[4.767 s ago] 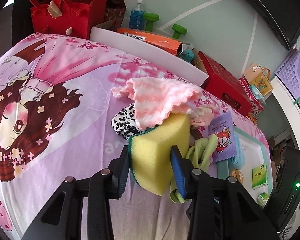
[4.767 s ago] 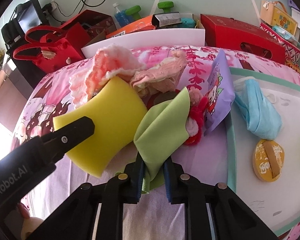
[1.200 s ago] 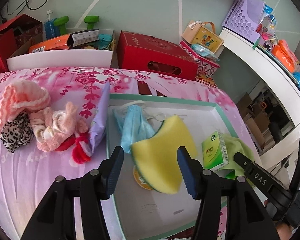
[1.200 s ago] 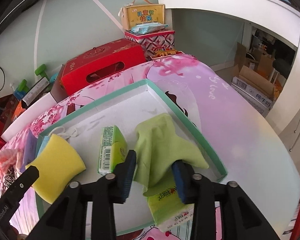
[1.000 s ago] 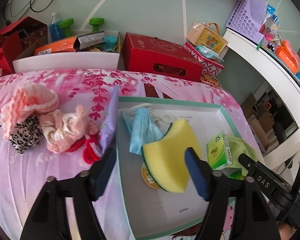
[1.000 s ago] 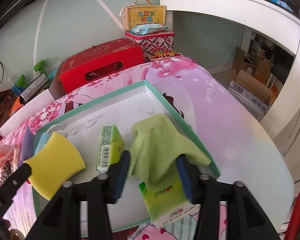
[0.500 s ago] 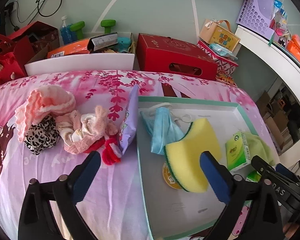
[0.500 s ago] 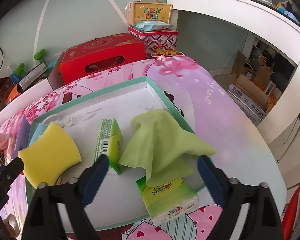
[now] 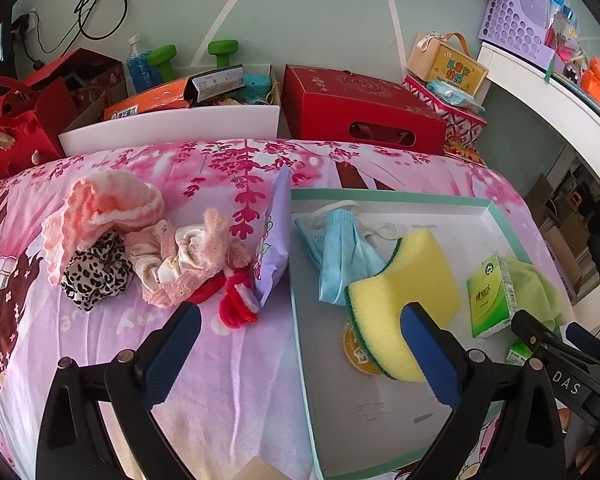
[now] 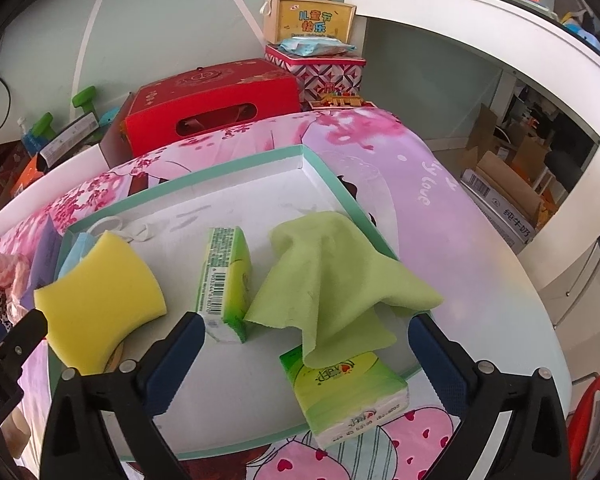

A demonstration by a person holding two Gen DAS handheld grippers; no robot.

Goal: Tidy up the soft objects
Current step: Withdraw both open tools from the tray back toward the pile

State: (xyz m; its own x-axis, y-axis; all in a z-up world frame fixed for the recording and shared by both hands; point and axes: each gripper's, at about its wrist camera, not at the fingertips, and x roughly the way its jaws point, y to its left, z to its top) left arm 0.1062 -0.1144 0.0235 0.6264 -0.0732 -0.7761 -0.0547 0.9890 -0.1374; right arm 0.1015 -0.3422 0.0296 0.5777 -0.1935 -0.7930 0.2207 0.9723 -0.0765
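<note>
Now, left gripper [image 9: 298,324]: wide open, empty
Right gripper [image 10: 306,334]: still opening, empty
Yellow foam sponge [image 10: 100,288]: one
Light-green soft cloth [image 10: 336,276]: one
Green tissue packs [image 10: 226,280]: two, in white teal-rimmed tray [image 10: 228,168]

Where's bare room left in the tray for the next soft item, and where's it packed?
Free: the tray floor along its far wall, behind the tissue pack, and the near-left floor by the left claw. Crowded: the left side, yellow sponge leaning over the blue mask, and the near-right corner, green cloth draped over another pack.

Bare tray [image 9: 380,412] floor lies near the yellow sponge [image 9: 404,300]; the green cloth [image 10: 332,264] and tissue packs [image 10: 352,392] crowd its right side.
</note>
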